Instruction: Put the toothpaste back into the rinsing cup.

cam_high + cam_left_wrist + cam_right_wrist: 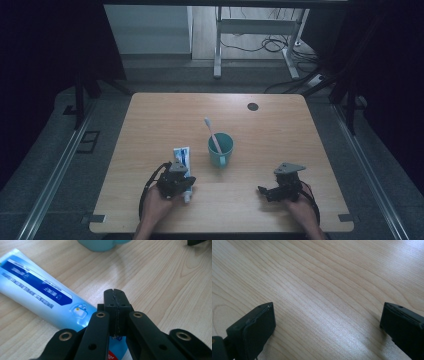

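Note:
A blue and white toothpaste tube (pixel 182 156) lies flat on the wooden table (pixel 280 135), left of a teal cup (pixel 220 149) that holds a pink-handled toothbrush (pixel 212 132). My left gripper (pixel 182 181) sits over the tube's near end. In the left gripper view its jaws (pixel 115 293) are pressed together pad to pad, and the tube (pixel 37 292) passes beneath them toward the upper left, with the cup's base (pixel 100 245) beyond. My right gripper (pixel 263 191) rests low at the front right. Its jaws (pixel 327 315) stand wide apart over bare wood.
A small black round mark (pixel 253 106) sits near the table's far edge. Beyond the table are a white desk frame (pixel 218 45) and loose cables (pixel 270 45) on the floor. Metal rails (pixel 55 175) run along both sides.

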The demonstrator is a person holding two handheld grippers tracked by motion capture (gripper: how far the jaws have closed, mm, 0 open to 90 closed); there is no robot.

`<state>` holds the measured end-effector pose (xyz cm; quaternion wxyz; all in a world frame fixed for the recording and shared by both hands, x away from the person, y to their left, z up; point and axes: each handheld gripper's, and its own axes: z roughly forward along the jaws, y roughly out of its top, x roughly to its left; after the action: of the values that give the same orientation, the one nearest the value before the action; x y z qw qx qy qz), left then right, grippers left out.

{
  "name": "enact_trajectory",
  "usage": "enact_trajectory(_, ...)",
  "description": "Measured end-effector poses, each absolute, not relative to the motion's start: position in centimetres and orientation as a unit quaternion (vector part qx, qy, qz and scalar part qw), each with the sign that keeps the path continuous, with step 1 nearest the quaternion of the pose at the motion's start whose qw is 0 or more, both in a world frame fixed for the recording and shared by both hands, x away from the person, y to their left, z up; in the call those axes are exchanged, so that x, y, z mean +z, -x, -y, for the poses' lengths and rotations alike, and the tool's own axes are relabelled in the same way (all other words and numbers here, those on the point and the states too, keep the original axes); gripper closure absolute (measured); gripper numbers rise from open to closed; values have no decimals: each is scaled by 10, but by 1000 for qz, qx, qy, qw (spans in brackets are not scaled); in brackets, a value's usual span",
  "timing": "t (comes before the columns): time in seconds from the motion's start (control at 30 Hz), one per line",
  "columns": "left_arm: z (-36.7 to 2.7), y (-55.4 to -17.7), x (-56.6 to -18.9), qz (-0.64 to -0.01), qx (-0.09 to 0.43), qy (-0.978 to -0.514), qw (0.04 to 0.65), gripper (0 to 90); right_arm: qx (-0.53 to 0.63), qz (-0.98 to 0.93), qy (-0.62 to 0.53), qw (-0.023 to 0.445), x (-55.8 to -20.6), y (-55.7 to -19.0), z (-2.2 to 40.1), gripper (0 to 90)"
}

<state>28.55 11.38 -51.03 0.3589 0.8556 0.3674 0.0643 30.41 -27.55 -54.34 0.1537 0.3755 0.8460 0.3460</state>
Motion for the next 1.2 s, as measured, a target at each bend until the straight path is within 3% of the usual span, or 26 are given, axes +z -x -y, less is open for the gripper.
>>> enact_trajectory(1.2,-151,-285,-513,-402,83,-857,313,893,346,-846,-376,154,-543,-304,275,0)
